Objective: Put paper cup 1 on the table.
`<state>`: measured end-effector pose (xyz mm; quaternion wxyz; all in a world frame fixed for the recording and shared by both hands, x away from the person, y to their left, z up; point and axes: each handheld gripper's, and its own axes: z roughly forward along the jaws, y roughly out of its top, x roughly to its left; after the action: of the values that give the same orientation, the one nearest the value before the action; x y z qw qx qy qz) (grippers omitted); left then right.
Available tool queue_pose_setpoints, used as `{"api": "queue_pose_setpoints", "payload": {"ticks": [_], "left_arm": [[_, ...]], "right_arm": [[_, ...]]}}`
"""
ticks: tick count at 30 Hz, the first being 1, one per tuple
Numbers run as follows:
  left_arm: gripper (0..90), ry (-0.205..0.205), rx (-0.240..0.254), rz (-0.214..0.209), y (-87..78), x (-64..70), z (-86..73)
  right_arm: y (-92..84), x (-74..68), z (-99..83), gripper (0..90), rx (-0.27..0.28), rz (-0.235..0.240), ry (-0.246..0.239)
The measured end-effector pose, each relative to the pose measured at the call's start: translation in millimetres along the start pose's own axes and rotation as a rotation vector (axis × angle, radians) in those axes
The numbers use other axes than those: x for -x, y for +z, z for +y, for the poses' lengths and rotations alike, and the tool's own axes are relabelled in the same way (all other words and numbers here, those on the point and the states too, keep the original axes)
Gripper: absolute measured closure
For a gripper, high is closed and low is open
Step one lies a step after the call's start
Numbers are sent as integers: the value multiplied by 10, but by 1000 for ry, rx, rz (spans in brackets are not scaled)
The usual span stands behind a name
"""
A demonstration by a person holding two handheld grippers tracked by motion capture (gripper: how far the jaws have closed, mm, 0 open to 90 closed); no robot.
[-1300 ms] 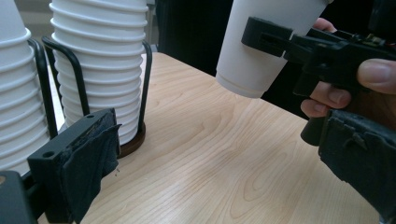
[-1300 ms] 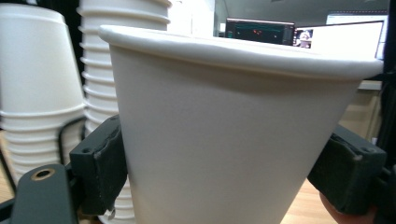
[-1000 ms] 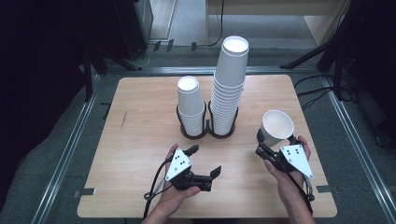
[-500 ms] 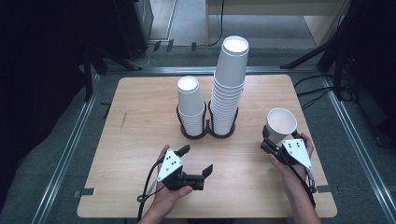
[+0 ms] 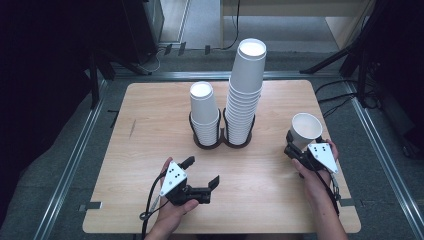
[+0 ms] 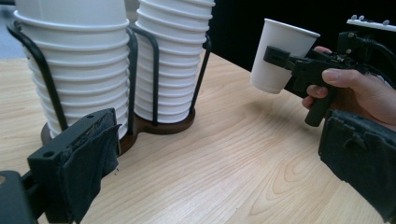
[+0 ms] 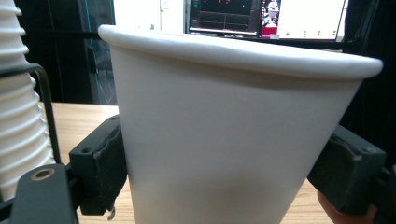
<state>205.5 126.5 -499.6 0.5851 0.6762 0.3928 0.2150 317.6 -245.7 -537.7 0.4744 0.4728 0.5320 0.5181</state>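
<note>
A single white paper cup (image 5: 306,129) (image 6: 280,56) (image 7: 233,135) is held upright just above the table at the right, with my right gripper (image 5: 295,145) (image 7: 229,177) shut on its lower wall. Two stacks of white cups stand in a black wire holder (image 5: 222,140) at mid-table: a short stack (image 5: 203,111) (image 6: 70,70) on the left and a tall stack (image 5: 246,90) (image 6: 170,60) on the right. My left gripper (image 5: 201,172) (image 6: 219,172) is open and holds nothing, low near the table's front edge, pointing toward the holder and the held cup.
The wooden table (image 5: 150,130) is bare on its left half and between the holder and the front edge. Metal rails (image 5: 75,155) run along the table's sides on the floor. Dark stands and cables lie behind the far edge.
My right gripper has carried the cup rightward and slightly down, toward the table's right edge. My left gripper has drifted left and toward the front edge, still open.
</note>
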Motion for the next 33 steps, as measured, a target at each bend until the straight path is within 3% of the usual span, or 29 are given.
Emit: {"api": "queue_pose_setpoints", "payload": {"ticks": [3, 9, 18, 22, 33], "left_arm": [[0, -11, 7, 19, -34, -59, 7], [0, -38, 23, 54, -100, -190, 24], [0, -46, 21, 71, -116, -237, 19], [0, -43, 17, 75, -112, -230, 14], [0, -46, 14, 77, -101, -226, 7]], "right_arm": [[30, -1, -34, 154, -11, 0, -29], [64, 12, -71, 153, -30, -4, -26], [106, 26, -129, 151, -66, -7, -30], [114, 33, -131, 149, -84, 3, 27], [131, 41, -148, 146, -117, -3, 42]]}}
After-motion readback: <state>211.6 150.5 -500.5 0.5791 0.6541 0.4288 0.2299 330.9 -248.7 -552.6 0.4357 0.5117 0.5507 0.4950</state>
